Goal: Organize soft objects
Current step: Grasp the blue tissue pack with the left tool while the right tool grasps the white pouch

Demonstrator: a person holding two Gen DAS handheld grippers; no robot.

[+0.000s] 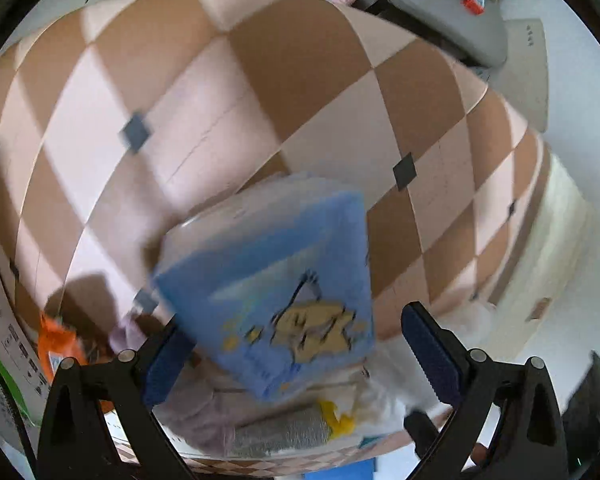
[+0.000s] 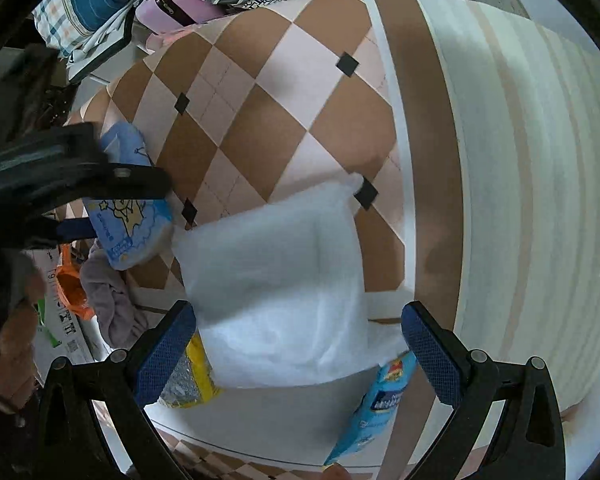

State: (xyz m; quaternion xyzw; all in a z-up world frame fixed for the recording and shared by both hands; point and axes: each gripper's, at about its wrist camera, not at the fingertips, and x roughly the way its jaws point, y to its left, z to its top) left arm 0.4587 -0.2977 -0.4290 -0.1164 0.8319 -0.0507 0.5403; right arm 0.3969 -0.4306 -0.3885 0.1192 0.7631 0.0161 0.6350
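A soft blue pack with a yellow star cartoon (image 1: pixel 276 292) lies between the wide-apart fingers of my left gripper (image 1: pixel 300 348), blurred by motion; no finger visibly presses it. It also shows in the right wrist view (image 2: pixel 130 216) beside the left gripper (image 2: pixel 84 184). My right gripper (image 2: pixel 300 348) is open above a white pillow (image 2: pixel 276 296) lying on the checked brown and pink mat (image 2: pixel 260 128). A lilac cloth (image 2: pixel 108 300), a grey and yellow pack (image 2: pixel 188 380) and a light blue packet (image 2: pixel 380 404) lie around the pillow.
An orange bag (image 2: pixel 70 292) and a white box (image 2: pixel 60 332) sit at the left. Bags and folded fabrics (image 2: pixel 100 12) pile at the far edge. A pale striped mattress (image 2: pixel 520 200) runs along the right. A grey seat (image 1: pixel 452 12) stands at the back.
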